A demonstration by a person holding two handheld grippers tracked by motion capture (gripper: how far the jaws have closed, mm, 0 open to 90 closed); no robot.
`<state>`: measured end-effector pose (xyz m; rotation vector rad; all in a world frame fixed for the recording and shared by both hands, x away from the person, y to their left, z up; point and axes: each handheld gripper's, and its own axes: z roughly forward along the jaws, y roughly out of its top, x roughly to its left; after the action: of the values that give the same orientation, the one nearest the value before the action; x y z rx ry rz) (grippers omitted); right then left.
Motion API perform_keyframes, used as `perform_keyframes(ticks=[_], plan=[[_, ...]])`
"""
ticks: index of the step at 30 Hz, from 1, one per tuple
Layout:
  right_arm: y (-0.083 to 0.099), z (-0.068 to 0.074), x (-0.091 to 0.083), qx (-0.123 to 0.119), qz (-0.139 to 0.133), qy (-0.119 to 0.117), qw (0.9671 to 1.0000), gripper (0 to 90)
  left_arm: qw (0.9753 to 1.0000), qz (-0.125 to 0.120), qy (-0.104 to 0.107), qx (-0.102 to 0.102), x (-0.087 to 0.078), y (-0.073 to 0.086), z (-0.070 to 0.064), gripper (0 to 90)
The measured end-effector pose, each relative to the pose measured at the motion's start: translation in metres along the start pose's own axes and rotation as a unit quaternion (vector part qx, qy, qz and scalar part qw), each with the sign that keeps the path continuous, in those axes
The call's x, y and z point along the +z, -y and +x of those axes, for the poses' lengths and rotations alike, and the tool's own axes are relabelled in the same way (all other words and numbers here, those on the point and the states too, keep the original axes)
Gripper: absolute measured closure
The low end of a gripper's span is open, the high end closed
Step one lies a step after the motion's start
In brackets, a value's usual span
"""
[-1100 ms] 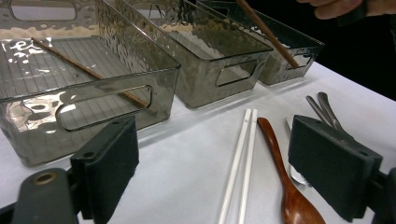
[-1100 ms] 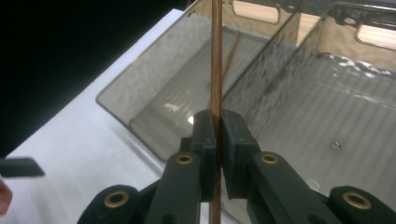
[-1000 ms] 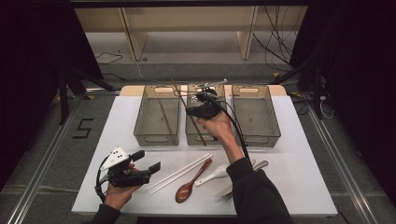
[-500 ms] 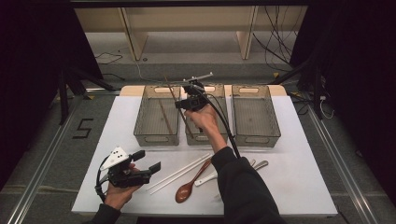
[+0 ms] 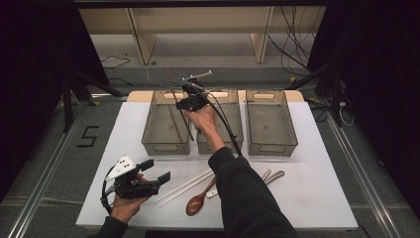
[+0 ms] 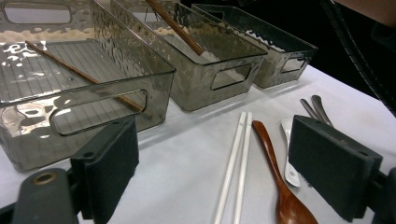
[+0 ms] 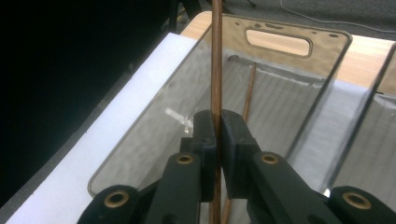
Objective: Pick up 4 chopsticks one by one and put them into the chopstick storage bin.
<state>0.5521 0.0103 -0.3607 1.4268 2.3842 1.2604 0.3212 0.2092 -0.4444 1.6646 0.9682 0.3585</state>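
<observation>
High view shows the desk [image 5: 317,198] carrying three clear bins in a row; the right hand-held gripper [image 5: 190,101] is raised over the left bin [image 5: 161,144], its jaws clamped on a brown chopstick [image 7: 216,70] that slants down into that bin, where a second brown chopstick [image 7: 249,93] lies on the floor; the left hand-held gripper [image 5: 156,171] rests near the front edge, jaws apart and empty; beside it lie white chopsticks [image 6: 236,158] and a wooden spoon [image 6: 280,186].
</observation>
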Motion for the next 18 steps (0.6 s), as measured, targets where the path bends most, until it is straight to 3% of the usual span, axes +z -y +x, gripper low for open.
perform_keyframes(ticks=[18], plan=[[-0.008, 0.005, 0.016, 0.015, -0.004, 0.014, 0.9998, 85.5, 1.0000, -0.002, -0.001, 0.004, -0.001, 0.000, -0.001, 15.7]])
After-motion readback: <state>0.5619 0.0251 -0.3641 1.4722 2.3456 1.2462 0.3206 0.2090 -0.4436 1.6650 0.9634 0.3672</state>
